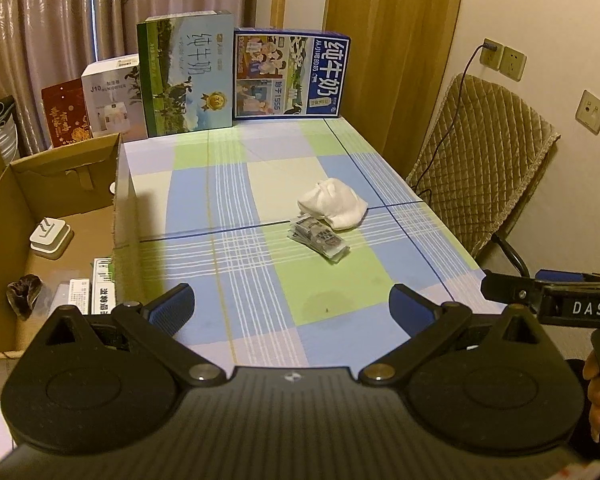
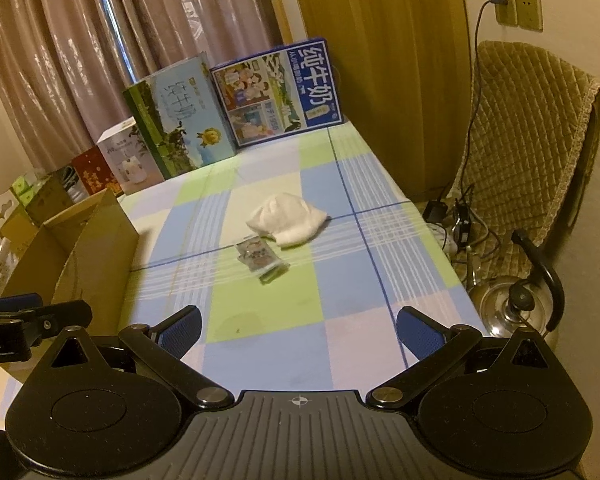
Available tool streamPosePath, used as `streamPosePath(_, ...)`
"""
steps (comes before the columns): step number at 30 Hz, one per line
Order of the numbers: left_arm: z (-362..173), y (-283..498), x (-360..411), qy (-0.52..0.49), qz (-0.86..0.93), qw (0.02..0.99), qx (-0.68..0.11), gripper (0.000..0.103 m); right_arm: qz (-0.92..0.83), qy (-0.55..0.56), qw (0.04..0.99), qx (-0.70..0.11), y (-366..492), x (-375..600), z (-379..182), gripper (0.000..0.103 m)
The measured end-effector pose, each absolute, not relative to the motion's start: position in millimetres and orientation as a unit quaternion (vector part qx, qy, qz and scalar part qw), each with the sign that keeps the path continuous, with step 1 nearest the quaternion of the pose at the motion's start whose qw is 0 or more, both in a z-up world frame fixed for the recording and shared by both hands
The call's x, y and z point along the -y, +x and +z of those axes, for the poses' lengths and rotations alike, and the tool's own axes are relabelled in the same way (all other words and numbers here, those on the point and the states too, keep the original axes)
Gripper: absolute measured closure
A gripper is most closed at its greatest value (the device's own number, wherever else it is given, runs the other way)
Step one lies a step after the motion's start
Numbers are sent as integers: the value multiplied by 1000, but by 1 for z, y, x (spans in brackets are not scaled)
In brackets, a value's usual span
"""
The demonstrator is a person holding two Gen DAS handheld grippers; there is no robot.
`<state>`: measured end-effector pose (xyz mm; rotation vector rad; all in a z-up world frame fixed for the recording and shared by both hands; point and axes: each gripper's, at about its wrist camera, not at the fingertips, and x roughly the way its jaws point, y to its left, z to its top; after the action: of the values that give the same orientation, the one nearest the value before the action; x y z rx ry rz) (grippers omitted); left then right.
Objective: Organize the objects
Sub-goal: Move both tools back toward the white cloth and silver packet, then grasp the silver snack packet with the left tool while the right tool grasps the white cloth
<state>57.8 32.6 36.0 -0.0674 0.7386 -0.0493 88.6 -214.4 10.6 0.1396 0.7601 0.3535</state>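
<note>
Left gripper and right gripper, both with blue-padded fingers spread wide and holding nothing, hover side by side above the near end of the counter, which is covered by a checked cloth of blue, green and pale squares. A crumpled white cloth lies near the middle of the counter, well ahead of both grippers. A small printed packet lies flat just in front of the white cloth, touching or nearly touching its near edge, and closer to the grippers. In the left wrist view both things sit ahead and slightly right of the gap between the fingers; in the right wrist view they sit ahead and slightly left of it.

An open cardboard box stands against the counter's left edge and holds a white plug adapter and several small packages. Two milk cartons, one green and one blue, stand upright at the far end. A quilted chair stands to the right of the counter, and a metal kettle is below it.
</note>
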Motion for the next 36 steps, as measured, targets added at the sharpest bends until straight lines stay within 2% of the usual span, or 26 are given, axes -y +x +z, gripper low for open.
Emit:
streamPosePath(16,14,105,-26,-50,-12,924,-378,1,184,5,915,-360,141,215,1,2)
streamPosePath(31,-44,187,-11,-85,3,912,-401,2,197,-23,908,-369,229,199,-52,3)
streamPosePath(36,-64,214,-6,-92,1,910,-404,6,198,-31,909,-364,256,193,-65,11)
